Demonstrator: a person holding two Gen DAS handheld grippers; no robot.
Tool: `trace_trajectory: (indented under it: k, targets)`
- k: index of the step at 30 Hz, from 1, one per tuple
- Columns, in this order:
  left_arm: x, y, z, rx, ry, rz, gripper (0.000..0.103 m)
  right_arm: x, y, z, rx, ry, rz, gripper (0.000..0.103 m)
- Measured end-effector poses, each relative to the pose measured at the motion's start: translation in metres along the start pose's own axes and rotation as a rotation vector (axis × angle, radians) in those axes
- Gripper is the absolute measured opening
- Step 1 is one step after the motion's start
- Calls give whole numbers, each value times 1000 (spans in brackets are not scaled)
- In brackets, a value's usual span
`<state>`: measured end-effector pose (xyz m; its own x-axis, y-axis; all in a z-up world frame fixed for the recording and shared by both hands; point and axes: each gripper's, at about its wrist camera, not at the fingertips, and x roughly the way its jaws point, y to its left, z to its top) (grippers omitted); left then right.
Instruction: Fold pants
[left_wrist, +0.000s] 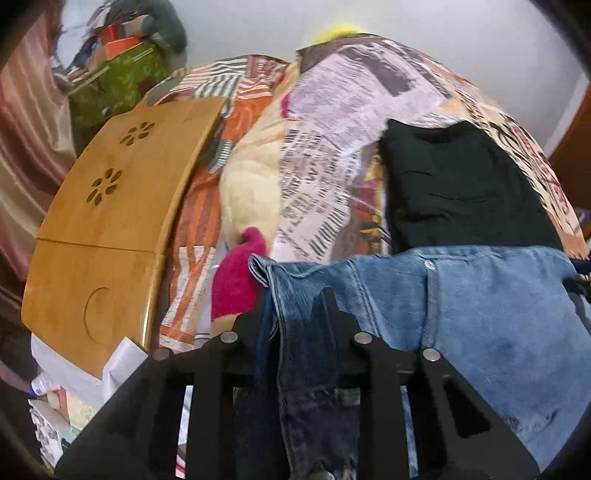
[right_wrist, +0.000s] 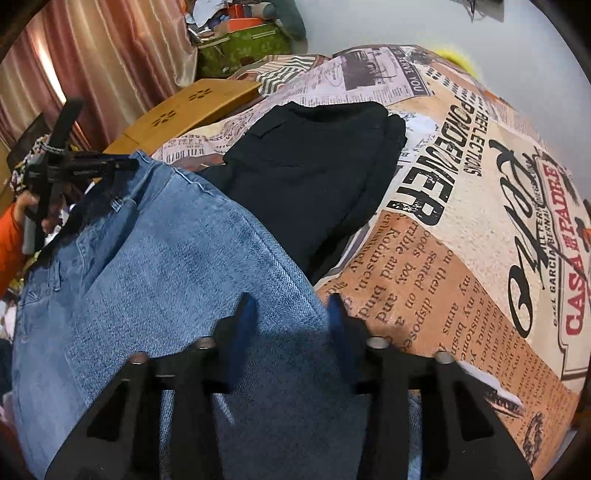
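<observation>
The jeans (right_wrist: 155, 266) hang stretched between the two tools, lifted above the bed (right_wrist: 480, 229), most likely so the cloth falls straight before it is laid down and folded. The left gripper (left_wrist: 295, 295) is closed on a bunched, darker edge of the denim; in its own view the fabric runs down between the fingers, and in the right view the same tool is seen at the far corner of the jeans, near the waistband. The right gripper (right_wrist: 291, 299) straddles the denim with its blue pads (right_wrist: 245, 321) apart and cloth filling the gap between them; whether they truly pinch it or only cradle it cannot be told here. Holding two separated points keeps the garment spread rather than crumpled. Behind the jeans a black garment (right_wrist: 314, 170) already lies folded on the printed cover, which suggests the jeans are meant to go down near it. A wooden tray (left_wrist: 110, 221) lies at the bed's left side, well clear of the hanging cloth
</observation>
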<state>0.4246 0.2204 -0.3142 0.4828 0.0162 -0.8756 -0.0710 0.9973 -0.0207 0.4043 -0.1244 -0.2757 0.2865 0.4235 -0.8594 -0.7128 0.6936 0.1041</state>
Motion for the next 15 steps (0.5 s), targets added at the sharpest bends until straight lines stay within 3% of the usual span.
trace_trajectory:
  k: [5, 12, 15]
  targets:
    - [-11, -8, -5, 34, 7, -23, 23, -9, 8, -6, -20, -34, -33, 13]
    - [19, -7, 1, 6, 55, 32, 25, -20, 7, -2, -3, -100, -74, 11]
    - [20, -16, 2, 45, 7, 105, 12, -25, 3, 5, 6, -140, -91, 9]
